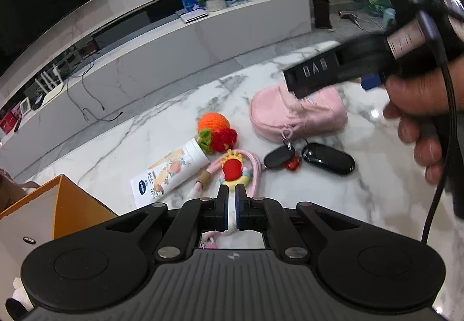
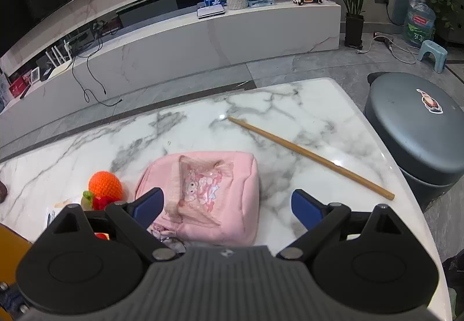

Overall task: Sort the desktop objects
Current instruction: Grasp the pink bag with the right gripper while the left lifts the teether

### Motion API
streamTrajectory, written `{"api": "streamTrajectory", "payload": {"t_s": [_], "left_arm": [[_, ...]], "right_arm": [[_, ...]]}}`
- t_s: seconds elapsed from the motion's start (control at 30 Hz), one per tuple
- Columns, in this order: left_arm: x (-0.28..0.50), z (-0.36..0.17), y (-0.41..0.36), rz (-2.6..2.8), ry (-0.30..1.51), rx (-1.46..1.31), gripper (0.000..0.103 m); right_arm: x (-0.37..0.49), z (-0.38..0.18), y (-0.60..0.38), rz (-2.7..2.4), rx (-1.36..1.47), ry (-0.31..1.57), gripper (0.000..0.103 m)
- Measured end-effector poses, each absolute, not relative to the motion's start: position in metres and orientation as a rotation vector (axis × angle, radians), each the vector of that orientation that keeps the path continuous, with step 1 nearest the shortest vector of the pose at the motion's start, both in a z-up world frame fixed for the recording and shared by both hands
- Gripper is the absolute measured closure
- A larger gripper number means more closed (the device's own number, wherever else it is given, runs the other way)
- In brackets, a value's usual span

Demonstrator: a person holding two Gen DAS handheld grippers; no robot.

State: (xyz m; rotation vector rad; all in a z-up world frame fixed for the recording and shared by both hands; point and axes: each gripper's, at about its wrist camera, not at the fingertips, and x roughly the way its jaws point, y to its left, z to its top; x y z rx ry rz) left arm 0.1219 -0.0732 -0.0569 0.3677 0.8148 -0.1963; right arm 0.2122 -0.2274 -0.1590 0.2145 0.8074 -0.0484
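My left gripper (image 1: 232, 194) is shut on the lower end of a doll charm (image 1: 232, 167) with a red face, a yellow crown and a pink strap, which lies on the marble table (image 1: 304, 205). My right gripper (image 2: 227, 200) stands open just above the near end of a pink pouch (image 2: 208, 190); the pads do not press on it. In the left wrist view one of the right gripper's fingers (image 1: 311, 74) hovers over that pouch (image 1: 290, 118), held by a hand (image 1: 417, 129).
Beside the charm lie a white cream tube (image 1: 171, 173), an orange crochet fruit (image 1: 213, 124) and two black car keys (image 1: 327, 158). An orange box (image 1: 58, 205) stands open at the left. A wooden chopstick (image 2: 310, 157) lies right of the pouch; a grey bin (image 2: 414, 135) stands off the table's right edge.
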Motion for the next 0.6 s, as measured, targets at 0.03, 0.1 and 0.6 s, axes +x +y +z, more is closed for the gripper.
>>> {"api": "streamTrajectory", "payload": {"t_s": [0.03, 0.1, 0.6], "left_arm": [[0.119, -0.059, -0.073, -0.191, 0.802, 0.375, 0.098], [0.118, -0.067, -0.071, -0.189, 0.808, 0.368, 0.089], [0.148, -0.099, -0.077, -0.22, 0.896, 0.304, 0.073]], "right_arm": [[0.212, -0.159, -0.228, -0.05, 0.212, 0.807, 0.008], [0.212, -0.158, -0.228, -0.051, 0.206, 0.807, 0.008], [0.219, -0.165, -0.222, -0.02, 0.218, 0.831, 0.008]]}}
